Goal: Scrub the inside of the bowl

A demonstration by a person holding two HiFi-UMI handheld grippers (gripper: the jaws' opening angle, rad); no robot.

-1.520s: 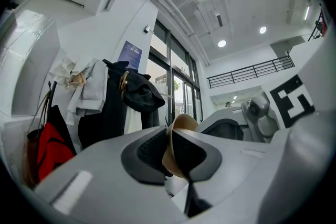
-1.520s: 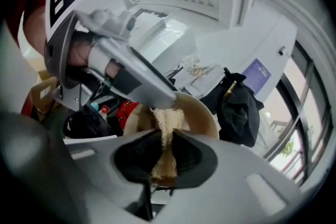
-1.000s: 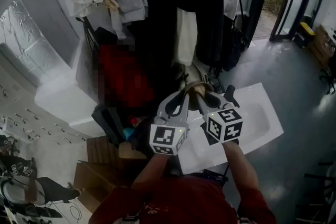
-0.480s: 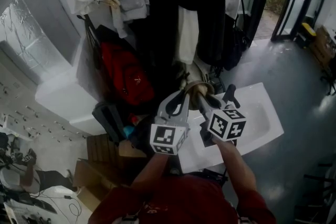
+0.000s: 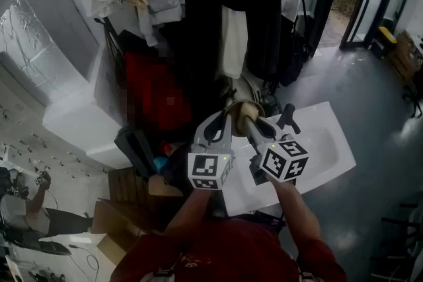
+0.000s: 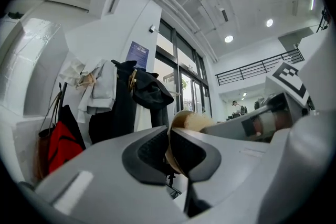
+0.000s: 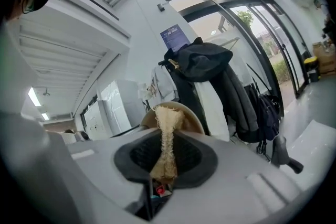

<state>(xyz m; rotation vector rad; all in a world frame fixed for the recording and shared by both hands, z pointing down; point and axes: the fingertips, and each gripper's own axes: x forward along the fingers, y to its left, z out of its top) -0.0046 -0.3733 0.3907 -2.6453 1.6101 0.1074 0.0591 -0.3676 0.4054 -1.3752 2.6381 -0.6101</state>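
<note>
Left claw [image 6: 169, 136] just tightened on bowl [image 6: 181, 119]; right claw [image 7: 167, 136]: fibrous scrubber [image 7: 168, 115].

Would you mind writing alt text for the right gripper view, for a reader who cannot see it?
The right gripper has its grey jaws clamped on a strip of tan, fibrous scrubber that sticks up in front of a beige bowl. Behind them hang dark coats, with tall glass doors at the right.
</note>
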